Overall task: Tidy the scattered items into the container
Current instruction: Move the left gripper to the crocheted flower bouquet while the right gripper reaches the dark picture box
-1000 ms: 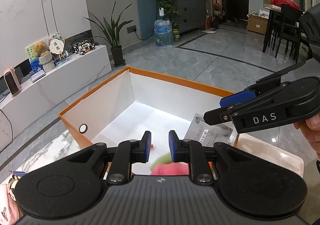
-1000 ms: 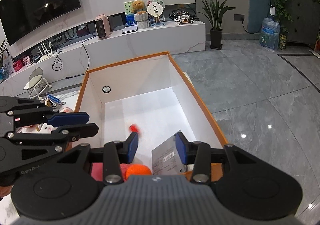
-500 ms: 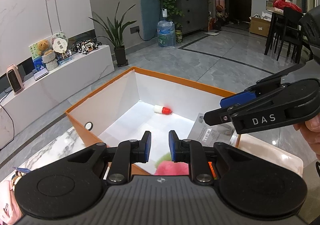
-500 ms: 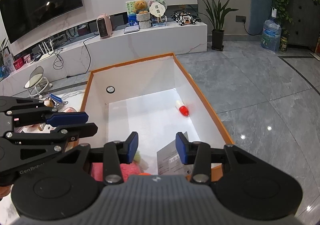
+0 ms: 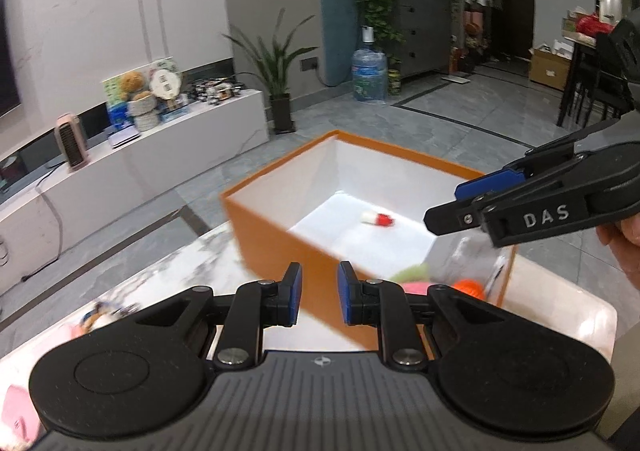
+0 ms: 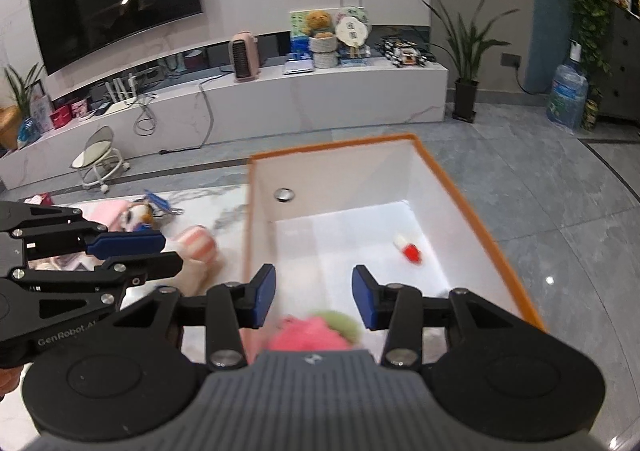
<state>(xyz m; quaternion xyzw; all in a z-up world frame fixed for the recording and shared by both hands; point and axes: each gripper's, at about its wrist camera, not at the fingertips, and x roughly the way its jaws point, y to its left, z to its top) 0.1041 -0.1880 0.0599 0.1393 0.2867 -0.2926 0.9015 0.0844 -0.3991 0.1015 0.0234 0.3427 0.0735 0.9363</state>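
Observation:
An orange box point(image 5: 280, 235) with a white inside point(image 6: 460, 219) stands on the marble table. Inside lie a small white and red bottle point(image 5: 378, 219) point(image 6: 408, 249), a pink and green plush point(image 6: 316, 331), an orange ball point(image 5: 468, 287) and a silver packet point(image 5: 464, 259). My left gripper point(image 5: 319, 293) is open and empty, in front of the box's near wall. My right gripper point(image 6: 314, 297) is open and empty above the box's near end, and it shows in the left wrist view point(image 5: 460, 207). Scattered toys lie left of the box: a striped pink plush point(image 6: 196, 247) and a small doll point(image 6: 138, 215).
The table edge point(image 5: 600, 315) runs close to the box on the right. Beyond it are grey floor tiles, a white TV bench point(image 6: 320, 99) with small items, a potted plant point(image 5: 280, 91) and a water bottle point(image 5: 368, 75). More pink items lie at the table's left point(image 5: 16, 403).
My left gripper has drawn back and to the left, from over the box to outside its wall. My right gripper has opened wider. The small bottle now lies still in the box.

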